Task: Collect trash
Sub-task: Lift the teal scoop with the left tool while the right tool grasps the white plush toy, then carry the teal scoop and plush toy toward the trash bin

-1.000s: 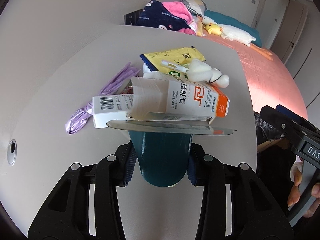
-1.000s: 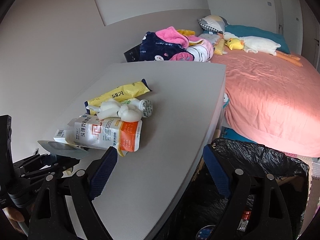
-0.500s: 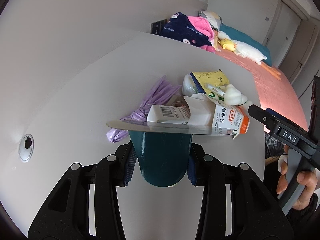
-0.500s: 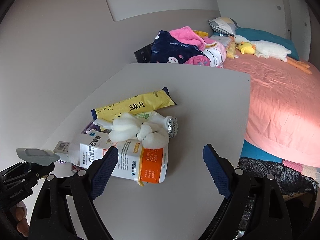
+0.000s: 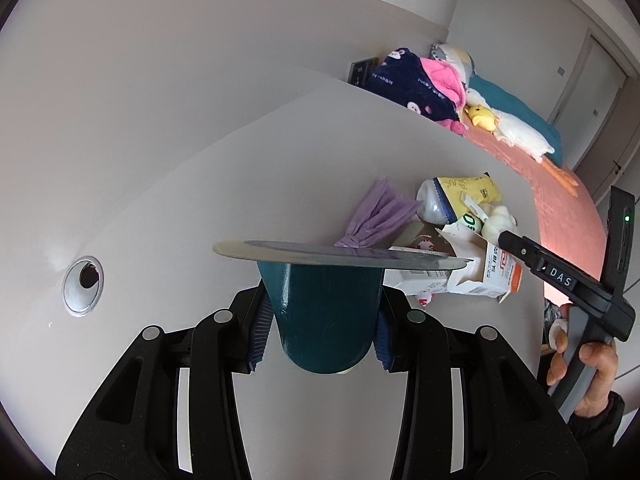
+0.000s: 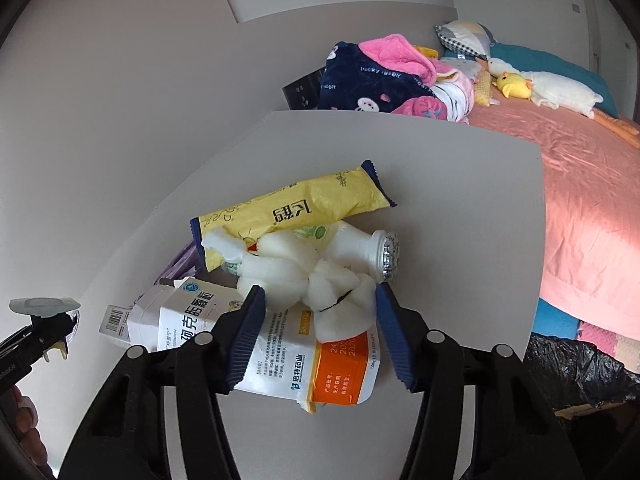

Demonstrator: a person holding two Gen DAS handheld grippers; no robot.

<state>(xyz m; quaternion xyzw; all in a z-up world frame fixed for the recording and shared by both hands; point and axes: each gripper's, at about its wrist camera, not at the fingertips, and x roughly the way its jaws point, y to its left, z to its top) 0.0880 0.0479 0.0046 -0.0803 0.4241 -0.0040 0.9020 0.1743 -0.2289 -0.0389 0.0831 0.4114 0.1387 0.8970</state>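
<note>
My left gripper (image 5: pixel 320 330) is shut on a teal cup (image 5: pixel 324 316) with a silver foil lid (image 5: pixel 340 255), held above the grey table (image 5: pixel 200 208). A trash pile lies on the table: a white and orange medicine box (image 6: pixel 272 344), a white foam wad (image 6: pixel 308 280), a yellow snack wrapper (image 6: pixel 304 204), a small white bottle (image 6: pixel 360 248) and a purple bag (image 5: pixel 376 216). My right gripper (image 6: pixel 318 330) is open, its fingers on either side of the foam wad, over the box.
A black-lined trash bin (image 6: pixel 576 364) stands off the table's right edge. A bed with a pink sheet (image 6: pixel 580 168), clothes (image 6: pixel 380 76) and a duck plush (image 6: pixel 548 88) lies beyond. A cable hole (image 5: pixel 82 284) is in the table at left.
My right gripper has moved from over the bin edge to the trash pile, now straddling the foam wad. My left gripper with the cup has swung left, away from the pile.
</note>
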